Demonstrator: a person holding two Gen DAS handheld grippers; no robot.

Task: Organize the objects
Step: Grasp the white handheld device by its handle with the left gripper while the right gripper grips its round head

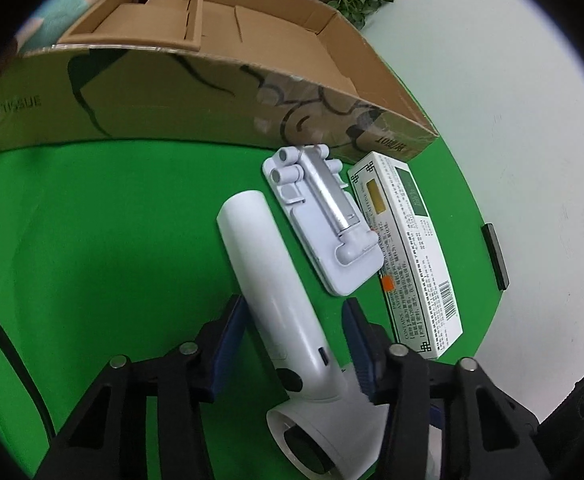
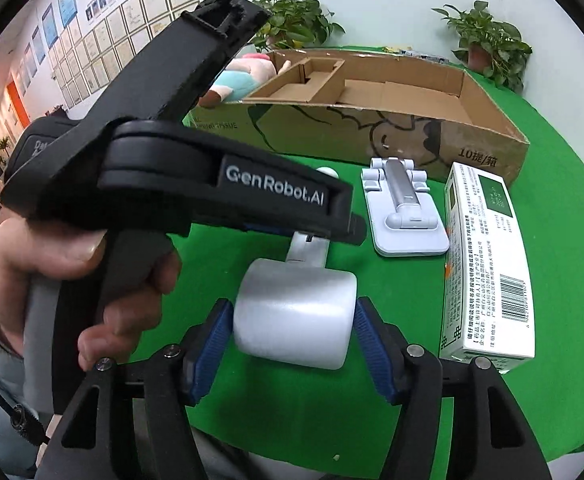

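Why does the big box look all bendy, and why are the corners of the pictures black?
In the left wrist view the fisheye lens bows the cardboard box into a curve and leaves black corners; in the right wrist view the box bends less, the corners are black too, and the white hair dryer shows soft glare.

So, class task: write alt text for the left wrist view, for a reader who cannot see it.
A white hair dryer lies on a green cloth between the open blue-padded fingers of the left gripper. Beyond it lie a folded white phone stand and a white medicine box, in front of an open cardboard box.
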